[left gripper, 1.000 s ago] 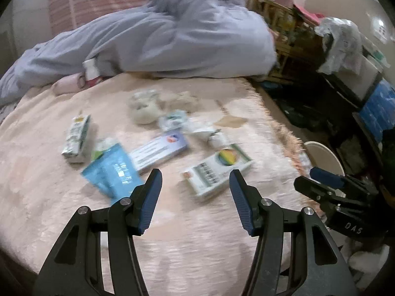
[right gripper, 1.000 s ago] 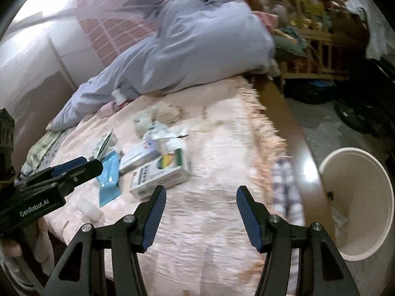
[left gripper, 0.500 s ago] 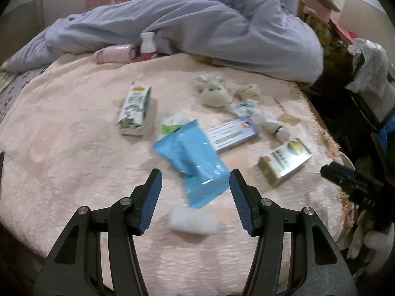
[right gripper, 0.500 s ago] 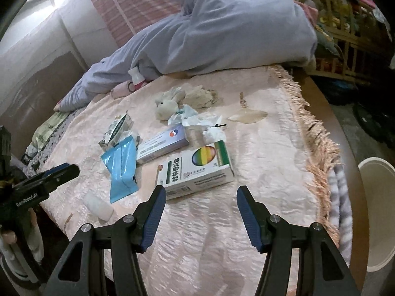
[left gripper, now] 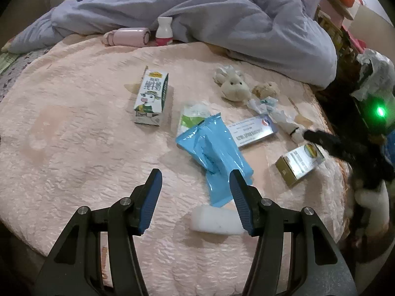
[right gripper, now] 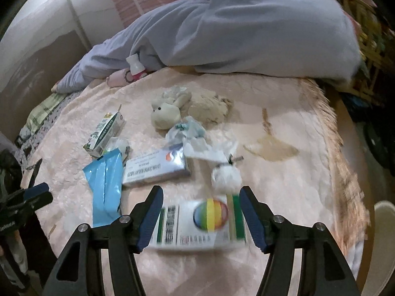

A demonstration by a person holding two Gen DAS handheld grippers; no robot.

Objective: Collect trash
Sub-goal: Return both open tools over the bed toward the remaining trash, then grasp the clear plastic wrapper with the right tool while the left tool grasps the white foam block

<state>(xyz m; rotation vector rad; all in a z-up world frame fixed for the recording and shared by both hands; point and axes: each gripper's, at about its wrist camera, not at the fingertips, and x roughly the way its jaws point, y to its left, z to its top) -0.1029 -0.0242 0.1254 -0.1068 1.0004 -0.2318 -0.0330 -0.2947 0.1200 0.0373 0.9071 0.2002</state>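
Trash lies on a pink blanket (left gripper: pixel 74 148). My left gripper (left gripper: pixel 195 185) is open, above a white foam piece (left gripper: pixel 214 220) and the lower end of a blue wrapper (left gripper: pixel 214 153). My right gripper (right gripper: pixel 201 202) is open, its jaws straddling a white box with a rainbow circle (right gripper: pixel 200 224), which also shows in the left wrist view (left gripper: pixel 300 164). Further back lie a long white and blue box (right gripper: pixel 155 167), a milk carton (left gripper: pixel 150 96), crumpled tissues (right gripper: pixel 226 177) and a green and white packet (left gripper: pixel 191 118).
A grey duvet (left gripper: pixel 222 17) covers the far side of the bed. A plush rabbit (left gripper: pixel 233 87), a pink roll (left gripper: pixel 128 37) and a small white bottle (left gripper: pixel 164 32) lie near it. A white bin (right gripper: pixel 384 234) stands on the floor at right, past the fringed edge.
Both grippers have moved in over the bed. The left one has swung left and now hangs over the blue wrapper's end. The right one has closed in on the rainbow box.
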